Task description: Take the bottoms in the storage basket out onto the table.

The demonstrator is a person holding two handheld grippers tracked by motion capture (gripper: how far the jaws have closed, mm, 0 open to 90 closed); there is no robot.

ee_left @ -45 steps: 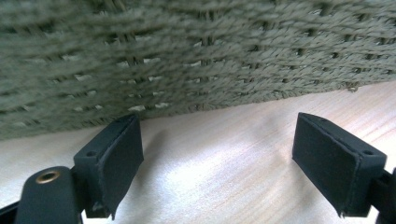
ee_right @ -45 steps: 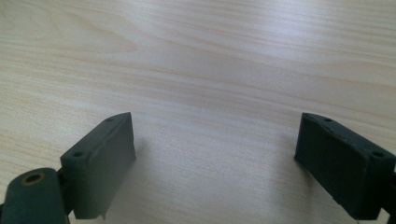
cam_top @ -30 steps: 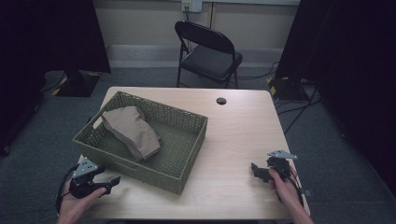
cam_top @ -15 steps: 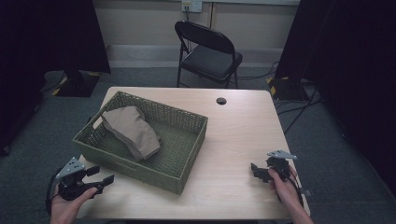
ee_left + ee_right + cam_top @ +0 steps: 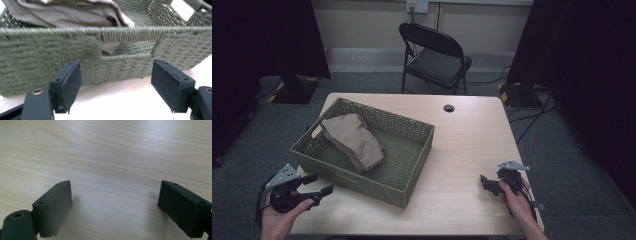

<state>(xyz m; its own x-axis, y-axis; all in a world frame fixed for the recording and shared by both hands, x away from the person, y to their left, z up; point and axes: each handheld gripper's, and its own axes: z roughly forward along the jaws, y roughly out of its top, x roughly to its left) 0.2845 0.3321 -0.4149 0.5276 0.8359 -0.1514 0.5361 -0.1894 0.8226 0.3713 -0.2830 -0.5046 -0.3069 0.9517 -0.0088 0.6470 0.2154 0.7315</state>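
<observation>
A green woven basket (image 5: 409,150) stands on the left half of the wooden counter (image 5: 462,150), set at an angle to the counter's edges, with a folded tan cloth (image 5: 354,140) lying inside it toward its left end. The left tongs (image 5: 319,185), held in a hand (image 5: 277,220) at the counter's near left corner, point toward the basket's near long wall and stand just short of it, not touching. In the left gripper view the left tongs (image 5: 116,87) have their jaws wide apart with nothing between them; beyond lies the basket wall (image 5: 45,62) with a handle slot cut in it, and the cloth (image 5: 75,12) rises above the rim and shows through the slot. The right tongs (image 5: 486,184), held in a hand (image 5: 517,205) near the counter's near right corner, lie well apart from the basket and point left across the bare wood. In the right gripper view the right tongs (image 5: 115,205) also have their jaws wide apart and empty, low over the counter (image 5: 112,157). Behind the counter stands a black folding chair (image 5: 437,60), and a dark round hole (image 5: 449,108) sits in the counter near its far edge.
</observation>
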